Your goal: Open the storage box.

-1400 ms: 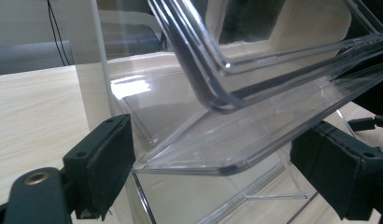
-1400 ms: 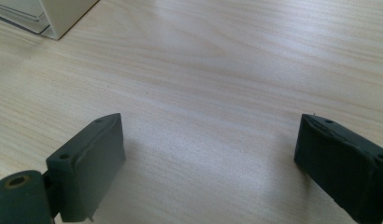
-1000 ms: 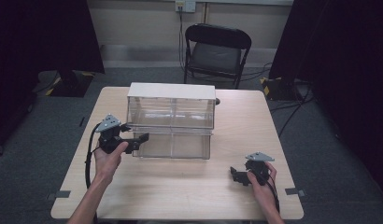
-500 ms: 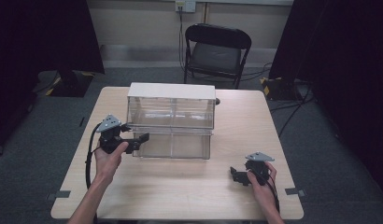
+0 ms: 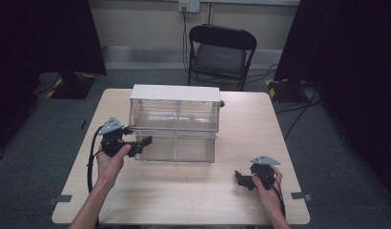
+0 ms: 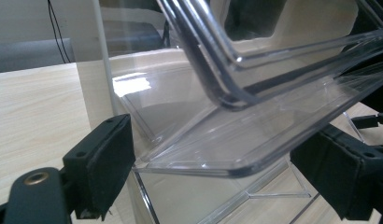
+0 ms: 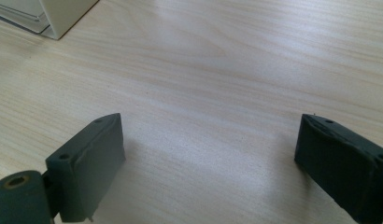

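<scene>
A clear plastic drawer unit [image 5: 174, 124] with a white top stands on the middle of the wooden table [image 5: 184, 195]. My left gripper [image 5: 143, 143] is at the unit's front left, level with the lower drawer. In the left gripper view my left gripper [image 6: 222, 172] is open, and the clear curved lip of a drawer [image 6: 255, 116] lies between the jaws, apart from both pads. My right gripper [image 5: 241, 179] rests low over the table's front right, open. In the right gripper view my right gripper [image 7: 213, 158] has bare tabletop between its jaws, and a white corner of the unit [image 7: 59, 14] shows far off.
A black folding chair [image 5: 222, 52] stands behind the table's far edge. Dark curtains hang at both sides, and cables lie on the grey floor. Bare wood stretches between the unit and the table's front edge.
</scene>
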